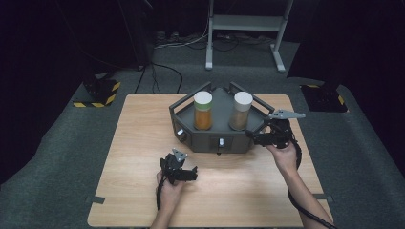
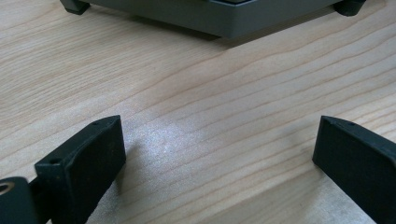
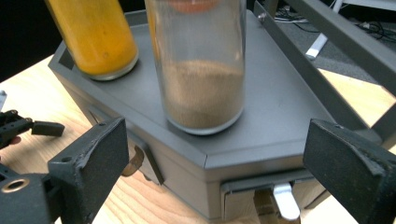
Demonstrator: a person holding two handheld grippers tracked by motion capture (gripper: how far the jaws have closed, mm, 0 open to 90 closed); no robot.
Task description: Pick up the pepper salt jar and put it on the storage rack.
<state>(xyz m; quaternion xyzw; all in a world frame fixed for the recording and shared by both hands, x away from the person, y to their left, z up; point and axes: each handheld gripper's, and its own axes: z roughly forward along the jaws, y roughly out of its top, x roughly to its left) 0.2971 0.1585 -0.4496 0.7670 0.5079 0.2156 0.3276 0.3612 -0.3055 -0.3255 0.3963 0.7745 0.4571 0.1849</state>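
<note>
Right gripper [image 3: 212, 154] is held wide open and empty just before the brown-powder jar [image 3: 201, 70] on the grey stand [image 3: 275, 116]; the orange-powder jar [image 3: 95, 35] is set behind. A small white drawer handle [image 3: 286, 199] is seen in the right gripper view, white lids [image 1: 243, 98] in the high view. Left gripper [image 2: 219, 154] is spread open, empty, over the table [image 2: 187, 93].

orange jar [image 1: 203, 114], brown jar [image 1: 240, 113], grey rack [image 1: 220, 138], black claws

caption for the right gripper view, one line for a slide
Open right gripper faces a grey rack holding a jar of brown powder and an orange jar.
</note>
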